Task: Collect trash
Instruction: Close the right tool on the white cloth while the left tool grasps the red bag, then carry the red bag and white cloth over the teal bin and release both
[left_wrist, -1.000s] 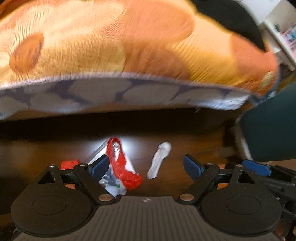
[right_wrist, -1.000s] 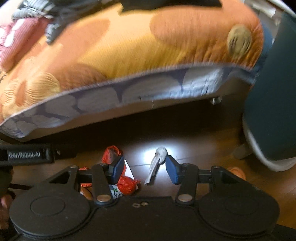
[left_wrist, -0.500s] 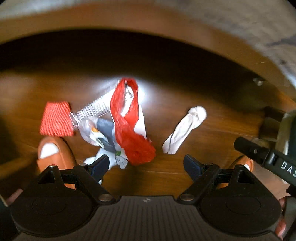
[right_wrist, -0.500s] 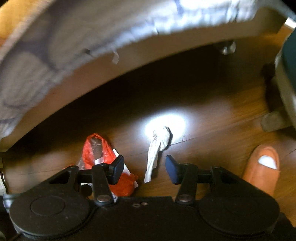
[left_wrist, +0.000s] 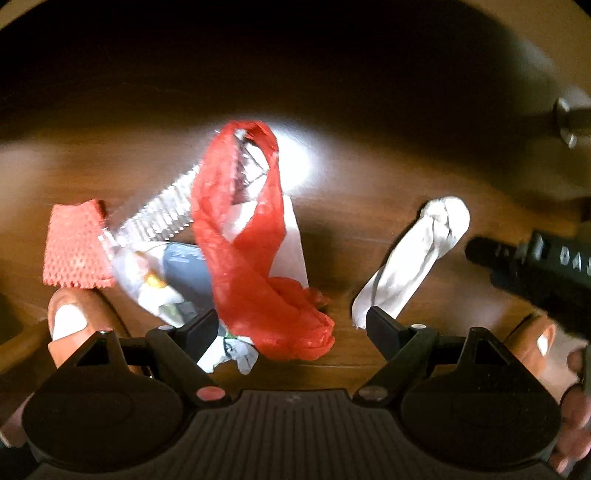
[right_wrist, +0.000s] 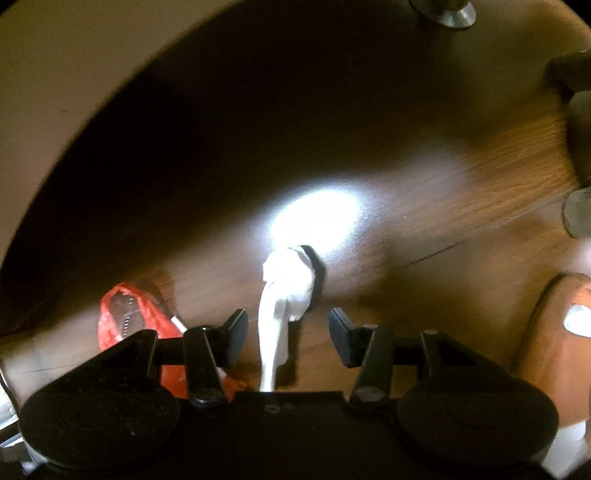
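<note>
On the wooden floor (left_wrist: 369, 173), the red plastic bag (left_wrist: 240, 240) lies between the left gripper's (left_wrist: 291, 325) wide, empty jaws and the twisted white tissue (right_wrist: 284, 295) between the right gripper's (right_wrist: 288, 332) open, empty ones; both look light, soft, best pinched mid-length.

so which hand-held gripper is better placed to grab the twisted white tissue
Right. The right hand-held gripper is open with the twisted white tissue lying between its fingers; the left hand-held gripper is open over the red plastic bag, tissue off beside one finger.

Home: wooden floor (left_wrist: 369, 177), slippered foot (right_wrist: 554, 332).
</note>
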